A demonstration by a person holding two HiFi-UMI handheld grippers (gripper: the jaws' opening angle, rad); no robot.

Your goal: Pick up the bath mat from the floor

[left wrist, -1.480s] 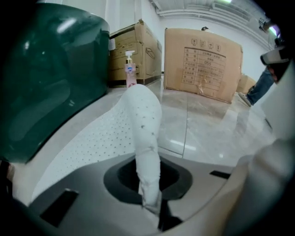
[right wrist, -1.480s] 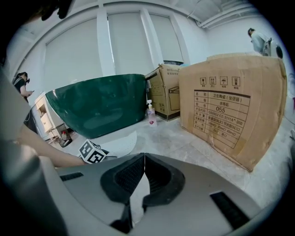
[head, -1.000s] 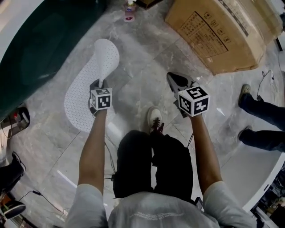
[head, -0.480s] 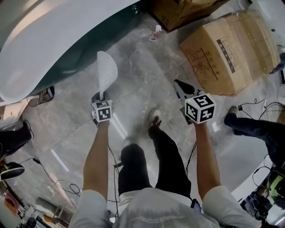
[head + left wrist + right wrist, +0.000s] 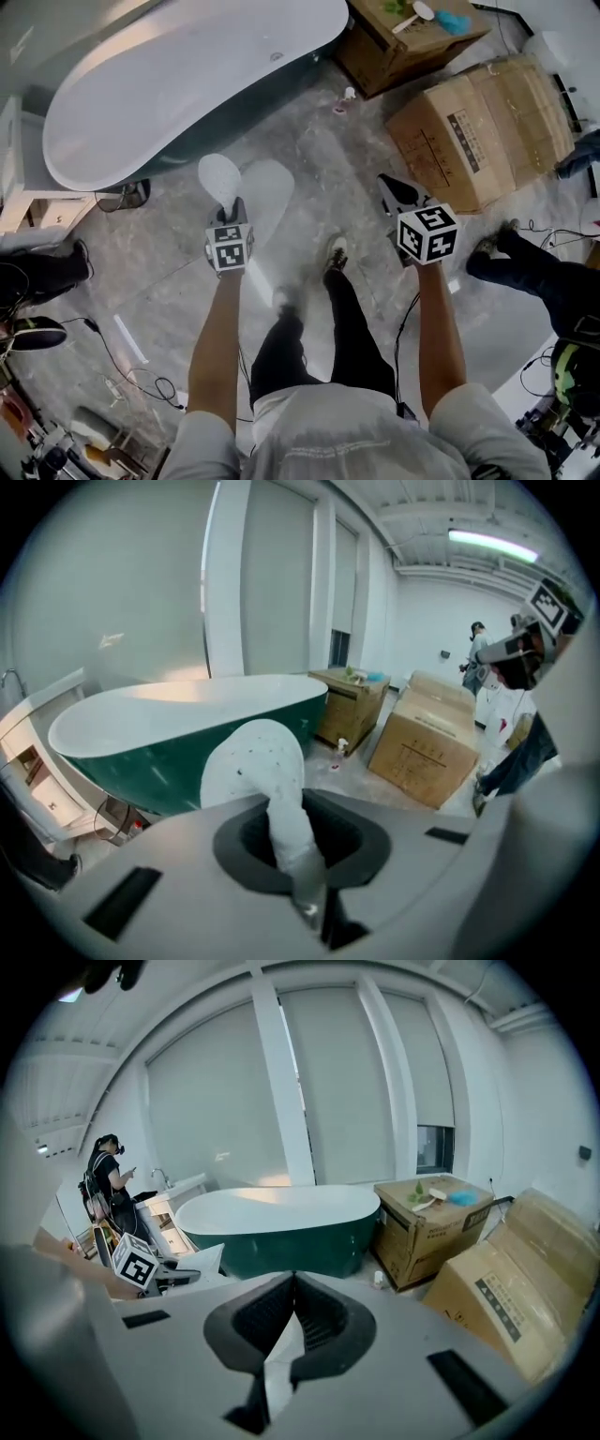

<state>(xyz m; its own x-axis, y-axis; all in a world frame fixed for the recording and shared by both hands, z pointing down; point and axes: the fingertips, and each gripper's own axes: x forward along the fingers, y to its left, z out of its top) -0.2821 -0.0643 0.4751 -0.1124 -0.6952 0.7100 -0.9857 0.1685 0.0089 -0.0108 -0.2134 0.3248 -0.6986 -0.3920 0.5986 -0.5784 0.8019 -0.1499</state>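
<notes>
Your left gripper (image 5: 231, 208) is clamped tight on one edge of the bath mat (image 5: 255, 761). The mat is bunched into a narrow fold where it passes through the jaws, with a rounded lobe standing above them and the rest drooping below, over the marble floor (image 5: 169, 244). Expect it to handle as a thin, light, limp sheet with a dotted face. It folds wherever it is pinched and will swing as you move, so a firm bite on the edge is the right hold; a second bite on the hanging end would likely keep it from flapping. Your right gripper (image 5: 294, 1279) has its jaws together at the tips, with none of the mat in them. A second ago most of the mat lay flat on the floor beside the bathtub (image 5: 187, 84), only one end raised — now it hangs from the grip, and both grippers ride much higher, with the whole tub and the cardboard boxes (image 5: 478, 127) in sight.
</notes>
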